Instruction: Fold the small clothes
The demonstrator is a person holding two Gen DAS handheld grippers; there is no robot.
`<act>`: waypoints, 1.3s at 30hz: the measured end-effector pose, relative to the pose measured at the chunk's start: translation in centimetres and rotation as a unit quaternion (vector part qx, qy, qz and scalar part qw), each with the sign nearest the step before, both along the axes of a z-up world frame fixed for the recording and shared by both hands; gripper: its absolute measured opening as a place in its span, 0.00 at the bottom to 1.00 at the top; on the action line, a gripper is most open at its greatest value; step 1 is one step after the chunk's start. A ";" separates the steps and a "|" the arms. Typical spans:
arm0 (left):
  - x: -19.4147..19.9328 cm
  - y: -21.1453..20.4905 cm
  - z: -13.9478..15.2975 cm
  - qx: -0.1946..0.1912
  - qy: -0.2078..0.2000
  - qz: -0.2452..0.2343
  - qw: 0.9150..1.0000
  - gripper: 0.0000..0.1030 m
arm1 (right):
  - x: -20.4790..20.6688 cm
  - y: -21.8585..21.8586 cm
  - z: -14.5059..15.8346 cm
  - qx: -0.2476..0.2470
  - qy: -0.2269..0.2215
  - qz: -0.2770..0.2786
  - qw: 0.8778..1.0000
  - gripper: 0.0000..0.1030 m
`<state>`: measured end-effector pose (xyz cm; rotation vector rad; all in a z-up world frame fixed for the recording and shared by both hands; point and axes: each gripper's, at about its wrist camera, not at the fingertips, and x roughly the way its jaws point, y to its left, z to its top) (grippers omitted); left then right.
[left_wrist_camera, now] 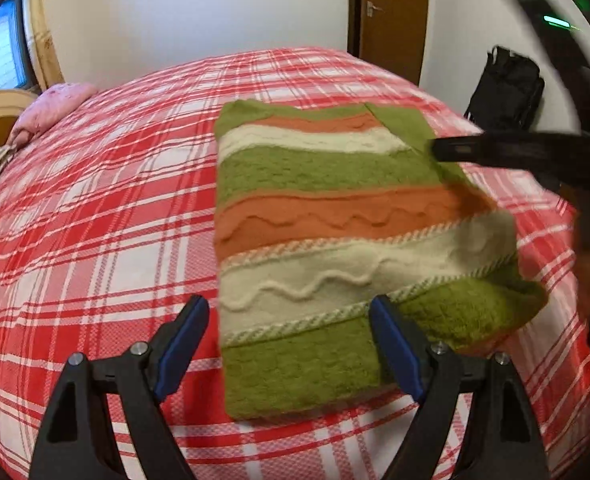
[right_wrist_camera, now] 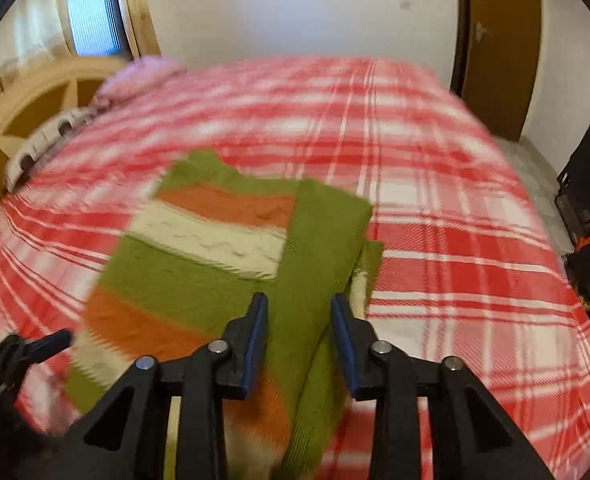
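Lying flat on the plaid bed cover (left_wrist_camera: 95,240): striped knit sweater (left_wrist_camera: 327,208), green/orange/cream bands, partly folded, one green sleeve (right_wrist_camera: 327,232) laid back over the body.

Left claw (left_wrist_camera: 291,344): jaws wide apart, hovering over the near hem, nothing between the pads, no contact visible.

Right claw (right_wrist_camera: 299,340): jaws part-closed, w/ the folded sleeve strip running between them; pads don't visibly press the knit, so not gripping as far as can be seen. View is blurred.

Risks, judged:
- Right claw may pinch only the top layer, so the sleeve fold pulls open.
- Thick knit could slip from a shallow bite.
- Dragging across the cover may skew the body, edges misalign.
- Left claw closing low could catch the bed cover too.
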<state>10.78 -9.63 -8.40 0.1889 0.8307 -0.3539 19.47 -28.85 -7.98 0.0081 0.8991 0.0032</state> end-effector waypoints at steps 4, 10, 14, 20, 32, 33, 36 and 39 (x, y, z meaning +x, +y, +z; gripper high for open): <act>0.5 -1.4 -0.4 0.021 -0.006 -0.006 1.000 0.87 | 2.4 -2.3 -1.2 0.037 0.003 -0.034 0.999 0.26; 1.9 -2.6 -0.8 0.027 0.007 -0.001 1.000 0.96 | 5.0 -4.8 -1.7 0.072 -0.001 -0.064 0.995 0.26; 2.0 -2.6 -1.1 0.027 0.001 0.005 1.000 1.00 | 5.5 -4.6 -1.7 0.069 -0.003 -0.062 0.996 0.27; 1.4 -2.6 -0.6 0.042 0.007 0.007 0.999 1.00 | 3.6 -4.2 0.0 0.068 -0.020 -0.072 0.995 0.27; -0.3 1.1 1.0 0.003 0.020 -0.001 1.000 1.00 | -9.3 -4.1 2.3 0.110 -0.060 -0.071 0.990 0.66; 0.0 1.7 1.5 -0.011 0.018 0.001 1.000 1.00 | -9.6 -4.4 2.2 0.127 -0.059 -0.072 0.988 0.66; 1.5 3.2 3.4 -0.052 0.008 0.014 0.998 1.00 | -9.3 -4.9 2.3 0.174 -0.065 -0.079 0.980 0.66; 4.5 3.6 4.4 -0.082 0.019 0.028 0.996 1.00 | -7.7 -4.4 2.1 0.196 -0.071 -0.076 0.975 0.66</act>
